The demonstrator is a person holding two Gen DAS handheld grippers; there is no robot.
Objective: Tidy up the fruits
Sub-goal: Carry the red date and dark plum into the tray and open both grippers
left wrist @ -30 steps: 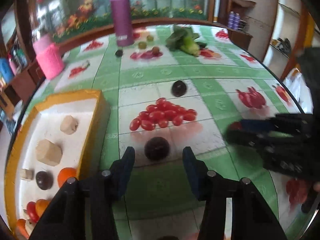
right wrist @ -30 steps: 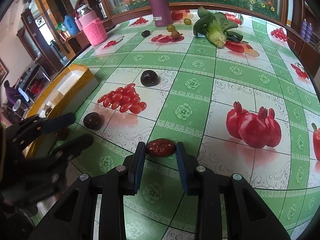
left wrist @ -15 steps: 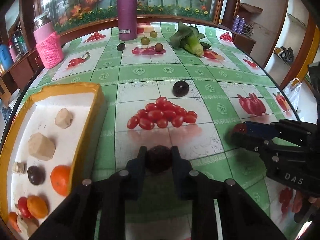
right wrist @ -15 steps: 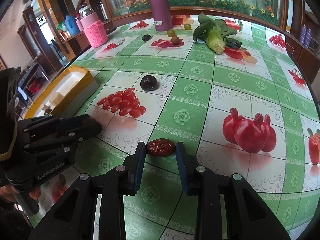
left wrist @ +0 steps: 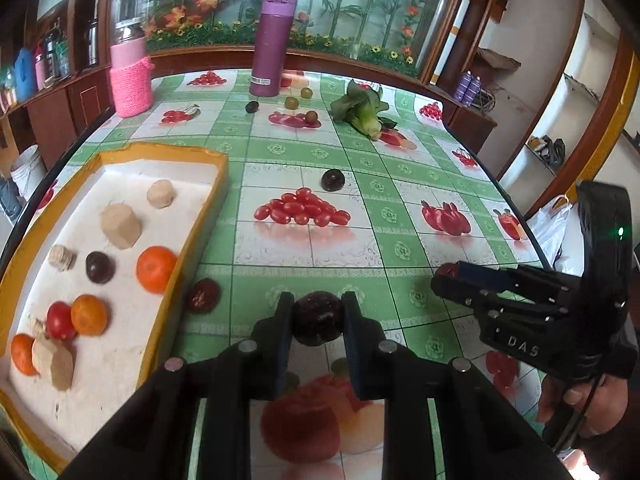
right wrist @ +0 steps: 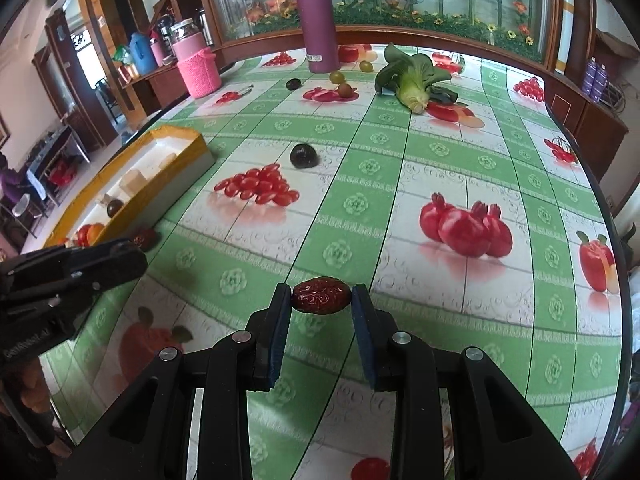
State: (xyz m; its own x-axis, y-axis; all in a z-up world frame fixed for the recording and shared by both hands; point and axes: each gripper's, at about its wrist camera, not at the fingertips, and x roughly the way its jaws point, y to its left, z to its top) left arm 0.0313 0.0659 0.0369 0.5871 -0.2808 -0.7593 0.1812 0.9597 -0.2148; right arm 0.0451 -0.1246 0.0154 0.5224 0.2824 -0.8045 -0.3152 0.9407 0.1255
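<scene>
My left gripper (left wrist: 318,318) is shut on a dark plum (left wrist: 318,317) and holds it above the tablecloth. My right gripper (right wrist: 321,300) is shut on a red date (right wrist: 321,300), also lifted; it shows at the right of the left wrist view (left wrist: 448,276). The yellow-rimmed tray (left wrist: 200,216) at the left holds oranges (left wrist: 156,258), a tomato, a dark plum and beige blocks. Another red date (left wrist: 204,296) lies beside the tray. A dark plum (left wrist: 333,180) lies farther out on the table.
A purple bottle (left wrist: 272,62), a pink knit-covered jar (left wrist: 130,80), a bok choy (left wrist: 362,114), a small dark fruit and green grapes (left wrist: 291,102) sit at the far side. The tablecloth has printed fruit pictures. The table edge curves at the right.
My left gripper closed on the dark plum and lifted it back toward me. My right gripper rose with the red date held. A red date beside the tray came into view.
</scene>
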